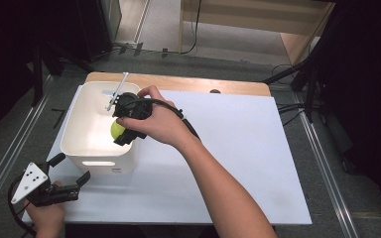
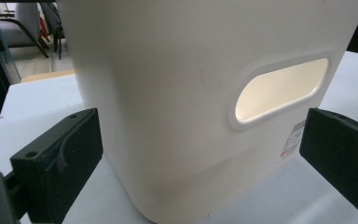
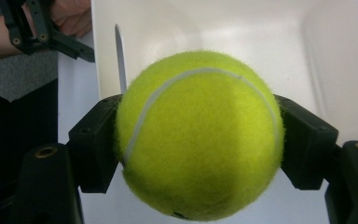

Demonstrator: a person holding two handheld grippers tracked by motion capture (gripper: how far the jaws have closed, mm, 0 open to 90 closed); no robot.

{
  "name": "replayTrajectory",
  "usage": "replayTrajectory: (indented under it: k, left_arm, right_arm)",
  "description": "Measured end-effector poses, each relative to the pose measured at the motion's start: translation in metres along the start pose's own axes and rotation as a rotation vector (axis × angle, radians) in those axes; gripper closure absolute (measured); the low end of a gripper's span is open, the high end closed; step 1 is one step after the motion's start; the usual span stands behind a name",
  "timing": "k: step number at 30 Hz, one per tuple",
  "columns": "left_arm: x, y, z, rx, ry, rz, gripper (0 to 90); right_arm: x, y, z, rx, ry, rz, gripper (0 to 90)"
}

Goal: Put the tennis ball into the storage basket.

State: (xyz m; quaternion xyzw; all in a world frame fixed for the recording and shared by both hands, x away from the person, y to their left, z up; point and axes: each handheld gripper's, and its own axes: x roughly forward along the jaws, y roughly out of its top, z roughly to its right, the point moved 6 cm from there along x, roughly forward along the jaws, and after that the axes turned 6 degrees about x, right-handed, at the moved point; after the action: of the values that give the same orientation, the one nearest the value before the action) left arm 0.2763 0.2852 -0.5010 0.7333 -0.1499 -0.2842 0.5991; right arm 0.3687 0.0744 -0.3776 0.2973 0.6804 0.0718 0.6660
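A yellow-green tennis ball (image 3: 199, 140) is clamped between the two black jaws of my right gripper (image 1: 120, 130), which hangs over the open top of a white plastic bin (image 1: 82, 119). From above, the ball (image 1: 117, 129) sits just inside the bin's right wall. The bin's inner walls (image 3: 242, 32) show behind the ball. My left gripper (image 1: 68, 169) rests at the table's near left corner, open, jaws spread toward the bin's front wall (image 2: 177, 107) with its handle slot (image 2: 279, 89). Nothing is between them.
The bin stands at the left of a white board (image 1: 238, 148) laid over a wooden table (image 1: 188, 82). A thin metal rod (image 1: 117, 91) rides above the bin on my right gripper. Dark stands and cables (image 1: 302, 84) ring the table.
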Motion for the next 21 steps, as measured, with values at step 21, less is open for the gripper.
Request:
replayTrajectory:
  k: [21]
  left_arm:
    - [0.001,0.000,0.001,-0.007,-0.001,0.002,0.0]
  right_arm:
    - [0.025,0.002,-0.002,-0.015,-0.038,-0.056,22.9]
